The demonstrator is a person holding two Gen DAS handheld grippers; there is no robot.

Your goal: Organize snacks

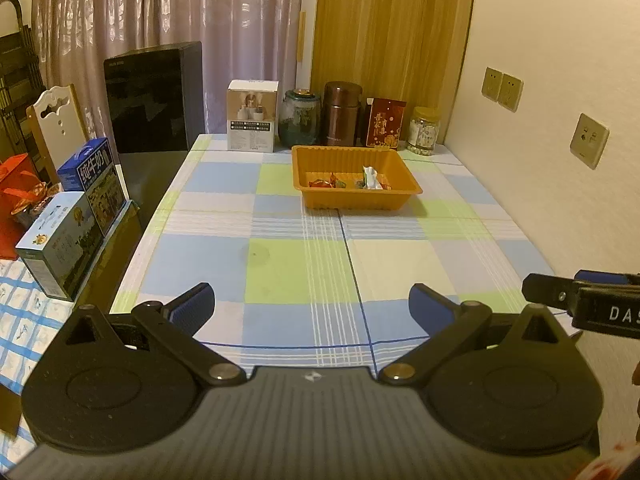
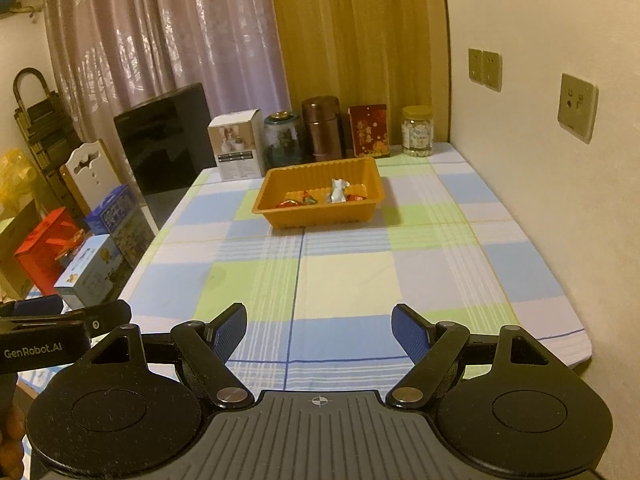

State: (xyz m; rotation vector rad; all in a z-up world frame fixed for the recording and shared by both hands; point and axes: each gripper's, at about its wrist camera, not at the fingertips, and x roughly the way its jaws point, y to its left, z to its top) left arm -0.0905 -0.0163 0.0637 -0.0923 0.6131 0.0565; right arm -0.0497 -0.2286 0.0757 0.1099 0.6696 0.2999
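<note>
Both your left gripper (image 1: 312,308) and right gripper (image 2: 319,332) hang empty, fingers apart; snacks (image 1: 344,181) look all in the far orange tray (image 1: 360,200), so check for strays.

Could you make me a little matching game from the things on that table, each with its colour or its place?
Things:
1. tray
2. flask
3. jar
4. tin

Descriptions:
A. red, with gold writing
B. orange, snacks inside
C. dark brown, tall
D. clear, nearest the wall

Pairs: 1-B, 2-C, 3-D, 4-A
</note>
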